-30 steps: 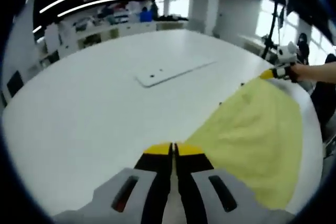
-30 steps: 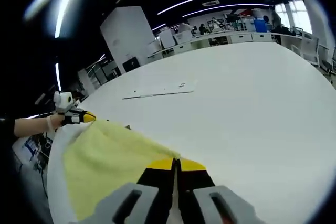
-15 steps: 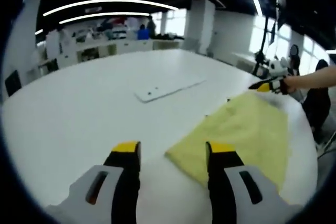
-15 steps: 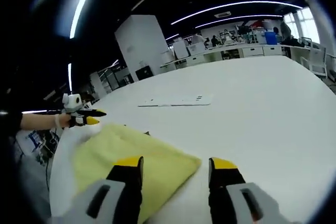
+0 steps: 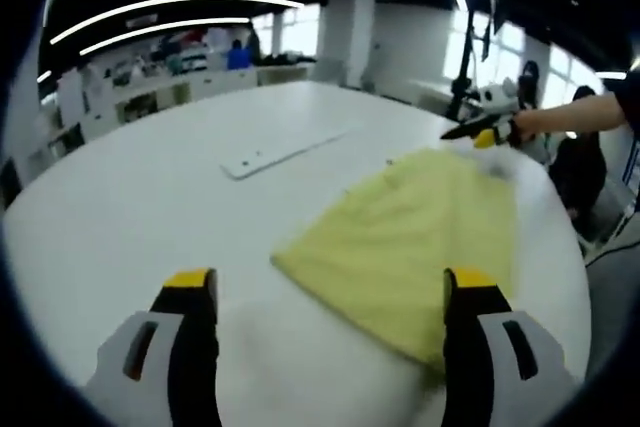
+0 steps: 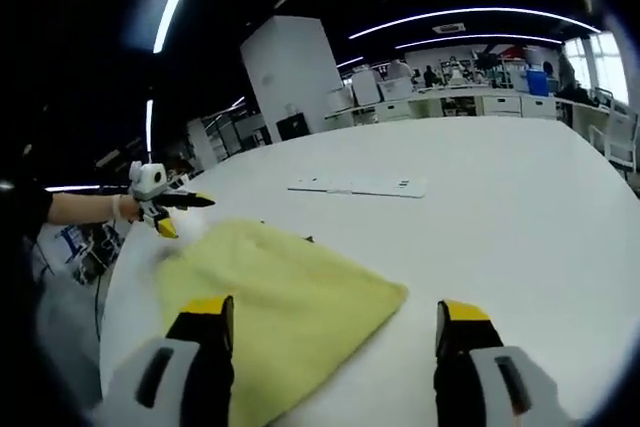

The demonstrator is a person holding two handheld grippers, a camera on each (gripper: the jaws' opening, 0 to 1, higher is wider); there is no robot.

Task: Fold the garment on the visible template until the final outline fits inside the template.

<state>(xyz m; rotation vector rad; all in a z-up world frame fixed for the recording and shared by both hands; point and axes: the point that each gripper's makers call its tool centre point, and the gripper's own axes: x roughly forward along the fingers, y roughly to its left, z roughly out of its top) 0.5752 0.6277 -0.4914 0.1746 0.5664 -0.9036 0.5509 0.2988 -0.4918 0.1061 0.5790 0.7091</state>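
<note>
I saw the yellow garment (image 5: 410, 237) lying flat on the white desk (image 5: 150, 207). My left hand-held gripper (image 5: 330, 292) gaped wide and empty over its corner. My right hand-held gripper (image 6: 335, 327) likewise gaped wide, holding nothing.

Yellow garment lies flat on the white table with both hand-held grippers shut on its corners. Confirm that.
Not quite. The yellow garment does lie flat on the white table, but both hand-held grippers are open and apart from it: left gripper view shows the left hand-held gripper, right gripper view the right hand-held gripper.

Garment (image 5: 412, 237) near edge blurred; template beneath hidden; far desks indistinct.
</note>
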